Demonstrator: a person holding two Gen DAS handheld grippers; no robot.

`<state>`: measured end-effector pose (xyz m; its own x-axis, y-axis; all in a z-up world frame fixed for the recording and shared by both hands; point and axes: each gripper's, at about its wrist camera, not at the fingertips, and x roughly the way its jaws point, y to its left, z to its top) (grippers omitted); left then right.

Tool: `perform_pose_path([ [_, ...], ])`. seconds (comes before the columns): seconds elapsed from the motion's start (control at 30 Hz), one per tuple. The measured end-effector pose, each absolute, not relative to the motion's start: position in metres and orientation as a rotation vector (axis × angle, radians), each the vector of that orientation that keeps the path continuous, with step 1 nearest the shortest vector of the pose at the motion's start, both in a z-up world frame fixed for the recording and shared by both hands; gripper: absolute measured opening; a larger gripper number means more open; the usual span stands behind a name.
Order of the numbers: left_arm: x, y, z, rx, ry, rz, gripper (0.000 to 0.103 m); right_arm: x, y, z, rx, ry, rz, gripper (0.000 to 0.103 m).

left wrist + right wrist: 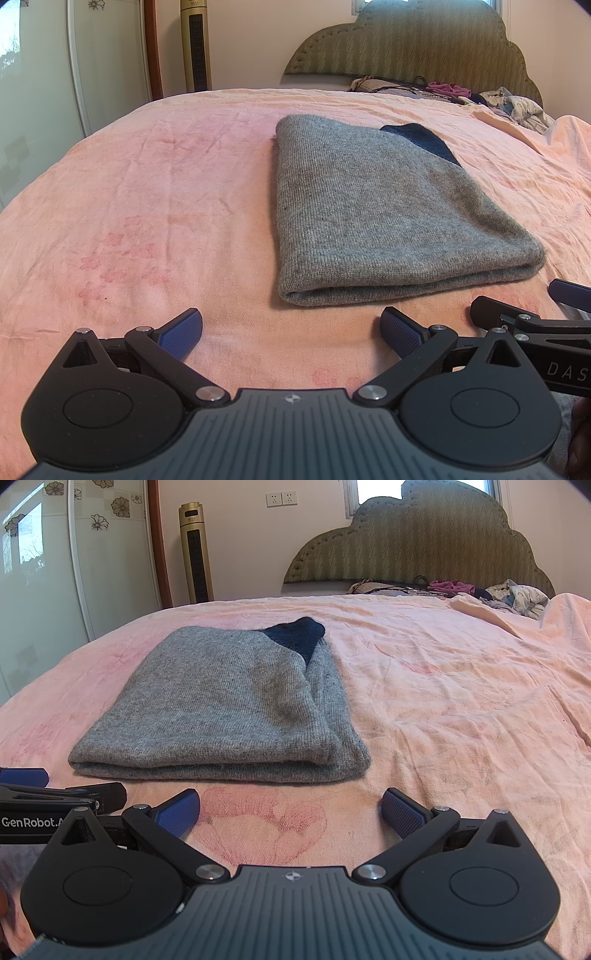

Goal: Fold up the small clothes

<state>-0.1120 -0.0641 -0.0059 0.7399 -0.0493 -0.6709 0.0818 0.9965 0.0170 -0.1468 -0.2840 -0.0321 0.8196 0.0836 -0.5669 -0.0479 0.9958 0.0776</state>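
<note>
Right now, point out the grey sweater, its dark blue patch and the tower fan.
grey sweater (221,709): right wrist view, middle of top folded layer.
dark blue patch (299,635): right wrist view, its centre.
tower fan (195,554): right wrist view, front grille.

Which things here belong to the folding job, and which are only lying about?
For the job:
- grey sweater, folded on the bed sheet
- left gripper, open
- right gripper, open

Lying about:
- clothes pile by the headboard
- tower fan
- wall sockets
</note>
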Motion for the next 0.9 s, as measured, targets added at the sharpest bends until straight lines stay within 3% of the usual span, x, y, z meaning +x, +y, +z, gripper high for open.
perform_pose_path([
  [0.9, -0.1175, -0.0560, 0.0002, 0.023, 0.743, -0.069, 0.103, -0.1477, -0.2812, -0.0317, 0.056, 0.608, 0.056, 0.103],
])
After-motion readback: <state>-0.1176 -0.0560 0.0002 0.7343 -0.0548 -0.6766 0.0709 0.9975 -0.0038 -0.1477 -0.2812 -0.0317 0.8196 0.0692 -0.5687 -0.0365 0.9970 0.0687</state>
